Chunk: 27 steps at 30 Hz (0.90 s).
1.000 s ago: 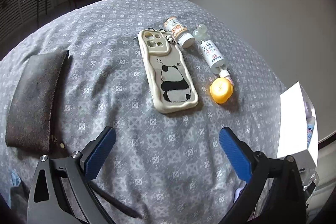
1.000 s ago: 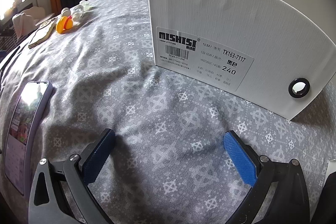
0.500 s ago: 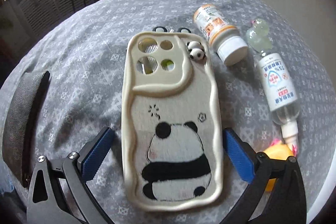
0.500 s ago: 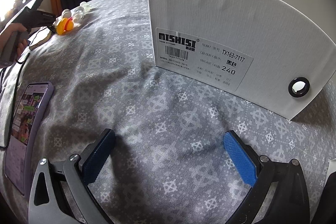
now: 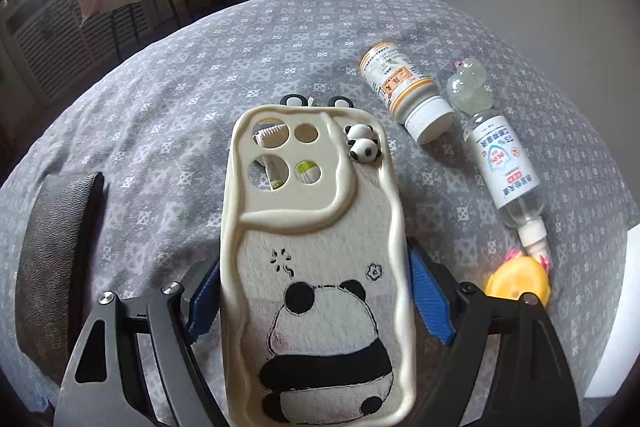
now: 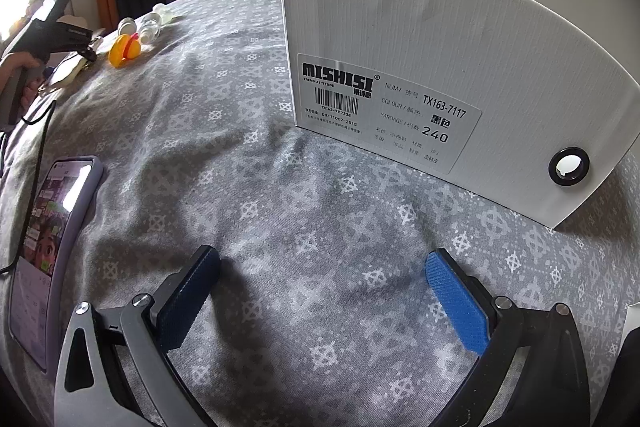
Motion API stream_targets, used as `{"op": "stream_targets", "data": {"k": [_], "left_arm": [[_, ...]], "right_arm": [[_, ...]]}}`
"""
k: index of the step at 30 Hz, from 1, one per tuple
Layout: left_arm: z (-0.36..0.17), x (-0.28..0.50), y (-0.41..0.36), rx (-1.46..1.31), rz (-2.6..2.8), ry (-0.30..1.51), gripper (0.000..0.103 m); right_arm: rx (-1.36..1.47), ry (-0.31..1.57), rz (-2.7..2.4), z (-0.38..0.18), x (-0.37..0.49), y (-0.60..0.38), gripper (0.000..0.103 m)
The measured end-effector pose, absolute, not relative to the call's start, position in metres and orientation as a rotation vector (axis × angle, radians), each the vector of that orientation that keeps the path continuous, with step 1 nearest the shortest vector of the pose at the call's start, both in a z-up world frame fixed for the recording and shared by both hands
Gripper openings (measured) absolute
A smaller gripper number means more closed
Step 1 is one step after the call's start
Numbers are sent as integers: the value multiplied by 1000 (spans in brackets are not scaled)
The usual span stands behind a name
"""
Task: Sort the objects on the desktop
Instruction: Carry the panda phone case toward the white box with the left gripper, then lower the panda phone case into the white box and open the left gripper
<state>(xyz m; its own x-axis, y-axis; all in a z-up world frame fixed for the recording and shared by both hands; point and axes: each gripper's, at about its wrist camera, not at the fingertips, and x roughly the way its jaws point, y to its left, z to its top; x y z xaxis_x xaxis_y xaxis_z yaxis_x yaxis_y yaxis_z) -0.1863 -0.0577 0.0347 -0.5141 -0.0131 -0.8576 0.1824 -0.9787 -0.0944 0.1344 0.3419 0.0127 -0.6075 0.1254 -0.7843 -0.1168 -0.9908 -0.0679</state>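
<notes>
While closing, left gripper [image 5: 314,301] straddles panda phone case [image 5: 316,251] (pads nearly touching), right gripper [image 6: 322,301] wide, nothing between

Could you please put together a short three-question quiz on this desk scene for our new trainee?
1. True or false: the panda phone case lies between the left gripper's fingers.
2. Which item lies beside the orange-banded pill bottle? A. a clear spray bottle B. a red mug C. a pair of scissors
3. What stands upright ahead of the right gripper?

Key:
1. True; the jaws are closing around it.
2. A.
3. A white box with a printed label, while that gripper hangs open over bare patterned cloth.
</notes>
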Motion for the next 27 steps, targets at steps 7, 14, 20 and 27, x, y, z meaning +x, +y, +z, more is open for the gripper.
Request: {"op": "stream_targets", "data": {"k": [7, 14, 20, 27], "left_arm": [[109, -144, -30, 1432, -2870, 220, 81], [190, -122, 65, 1491, -3181, 191, 81], [225, -108, 187, 1587, -3395, 50, 81], [206, -96, 320, 1752, -3473, -116, 81]], "right_arm": [[-1319, -15, 2701, 12, 135, 341, 103], [-1318, -14, 2701, 12, 135, 340, 103], [-1318, -14, 2701, 12, 134, 340, 103], [-1317, -15, 2701, 12, 135, 340, 103]]}}
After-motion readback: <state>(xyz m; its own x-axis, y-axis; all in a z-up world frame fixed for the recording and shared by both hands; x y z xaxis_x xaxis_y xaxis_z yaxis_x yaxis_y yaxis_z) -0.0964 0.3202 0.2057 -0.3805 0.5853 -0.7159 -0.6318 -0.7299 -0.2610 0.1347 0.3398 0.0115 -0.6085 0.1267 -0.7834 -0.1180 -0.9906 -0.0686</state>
